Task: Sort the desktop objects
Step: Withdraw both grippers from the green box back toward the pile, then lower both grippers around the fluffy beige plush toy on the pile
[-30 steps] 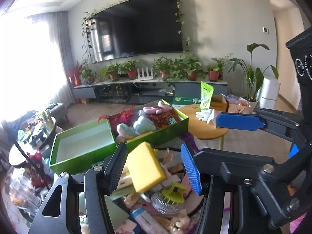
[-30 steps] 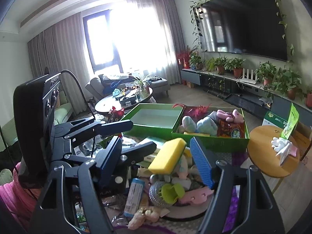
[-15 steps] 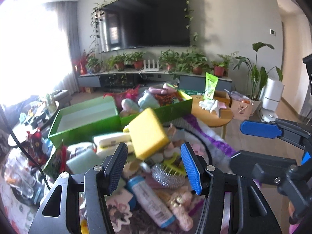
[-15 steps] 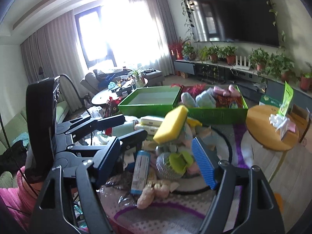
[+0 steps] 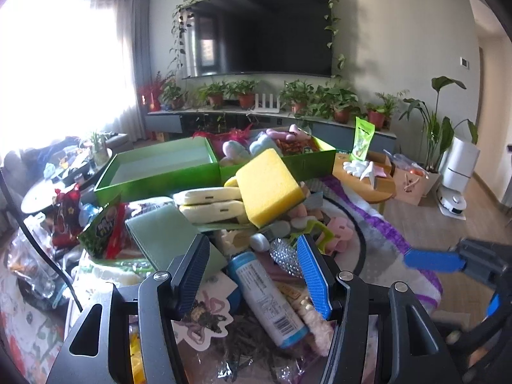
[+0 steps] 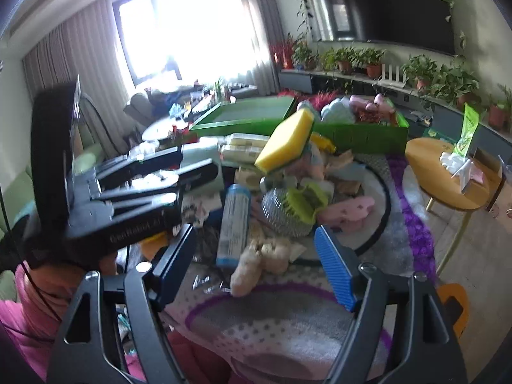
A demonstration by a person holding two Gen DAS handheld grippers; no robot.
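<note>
A pile of desktop objects covers the table. A yellow sponge (image 5: 267, 185) lies tilted on top, also in the right wrist view (image 6: 284, 142). Below it are a blue-capped white tube (image 5: 267, 291), a silver scrubber with a green hair clip (image 6: 299, 206) and a pink clip (image 6: 348, 211). Two green boxes stand behind: the left box (image 5: 160, 172) is empty, the right box (image 5: 307, 160) holds plush toys. My left gripper (image 5: 256, 275) is open over the tube, holding nothing. My right gripper (image 6: 256, 265) is open and empty, near the table's front edge.
Snack packets (image 5: 102, 230) and a green pad (image 5: 166, 233) lie at the pile's left. A round wooden side table (image 6: 448, 172) with small items stands to the right. A TV cabinet with potted plants (image 5: 288, 105) lines the far wall. A sofa and coffee table are at the left.
Both grippers have drawn back and down from the pile. The yellow sponge, earlier between the left fingers, now lies farther off on top of the pile. Both grippers stay open.
</note>
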